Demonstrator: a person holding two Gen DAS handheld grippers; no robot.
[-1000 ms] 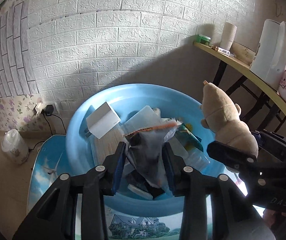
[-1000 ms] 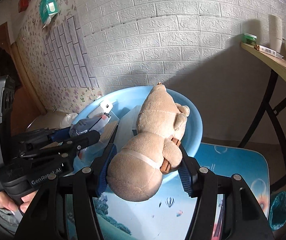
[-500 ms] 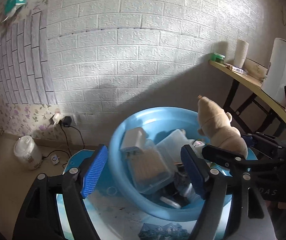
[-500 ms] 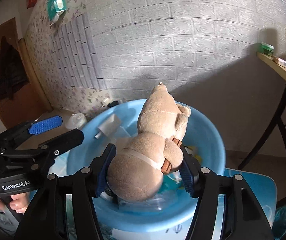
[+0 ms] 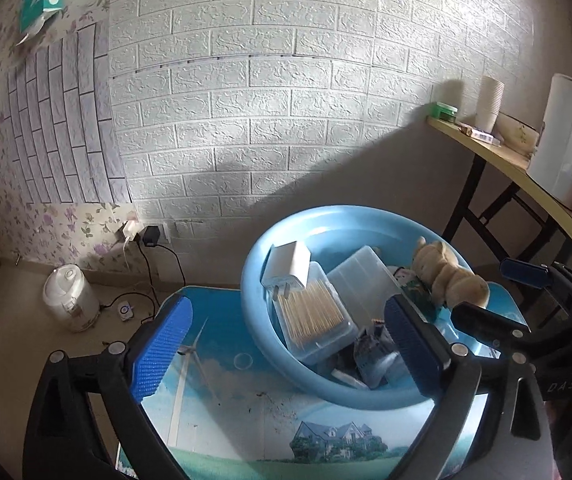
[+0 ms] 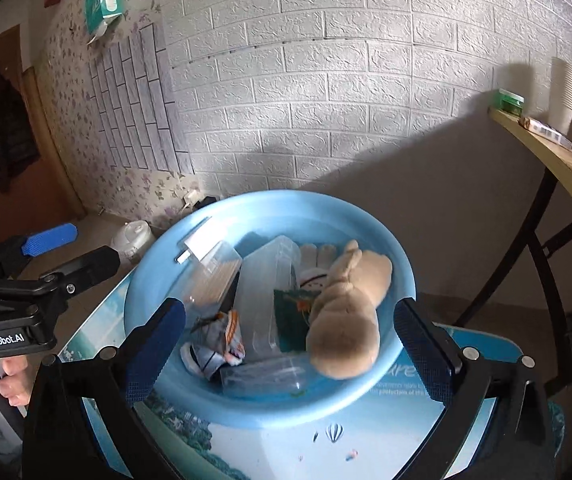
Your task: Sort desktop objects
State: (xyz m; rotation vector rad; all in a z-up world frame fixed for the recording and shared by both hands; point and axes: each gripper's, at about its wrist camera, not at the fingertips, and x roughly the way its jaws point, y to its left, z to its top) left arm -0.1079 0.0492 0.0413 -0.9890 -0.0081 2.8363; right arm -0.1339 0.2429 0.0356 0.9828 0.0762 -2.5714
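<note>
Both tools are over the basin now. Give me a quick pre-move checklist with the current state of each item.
1. Left tool empty: ok; its jaws have just been opening and stand wide with nothing between them.
2. Right tool empty: ok; its jaws have just been opening and no pad touches the bear.
3. Plush bear inside the blue basin: ok, lying on the other items.
4. Snack bag in the basin: ok.
5. Basin fully on the small table: ok.
6. More items left on the table to sort: cannot tell; only a bare stretch of it shows.
</note>
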